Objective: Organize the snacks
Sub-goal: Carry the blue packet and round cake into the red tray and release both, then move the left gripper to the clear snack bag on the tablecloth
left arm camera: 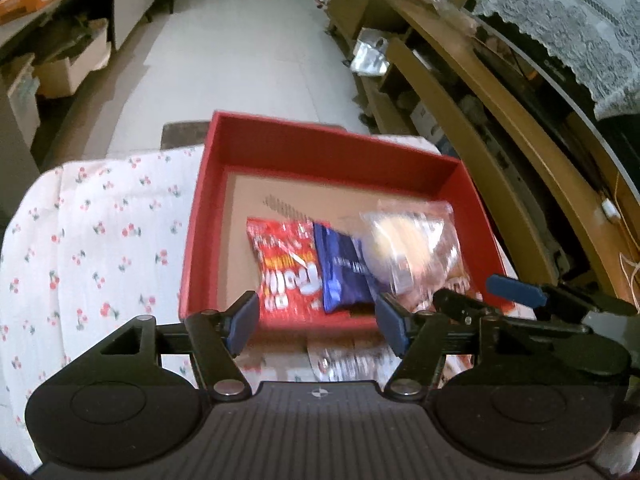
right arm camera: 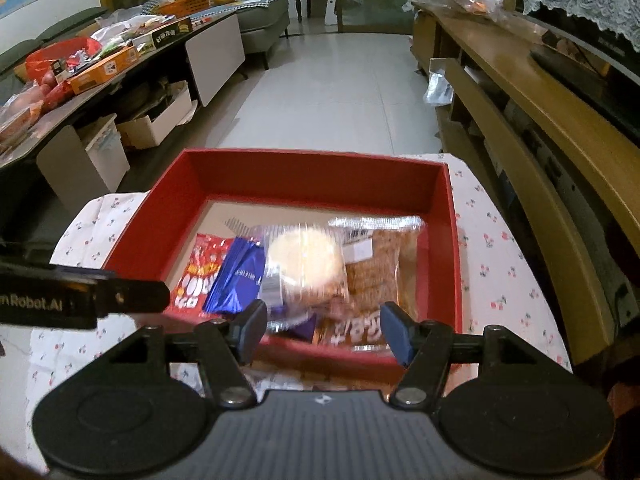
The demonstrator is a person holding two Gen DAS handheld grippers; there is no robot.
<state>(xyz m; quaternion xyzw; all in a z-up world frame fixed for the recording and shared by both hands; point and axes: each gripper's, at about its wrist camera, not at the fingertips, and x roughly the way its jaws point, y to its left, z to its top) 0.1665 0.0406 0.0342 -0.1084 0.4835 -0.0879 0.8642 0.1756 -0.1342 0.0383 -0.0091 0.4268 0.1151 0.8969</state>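
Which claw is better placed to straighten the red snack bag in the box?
Probably the left claw: it is open, and the red snack bag lies straight ahead of it in the red box. The right claw faces the cracker pack.

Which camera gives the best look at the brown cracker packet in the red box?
The right wrist view: the brown cracker packet lies almost fully visible at the right end of the red box. In the left wrist view a blurred clear packet and the right gripper hide most of it.
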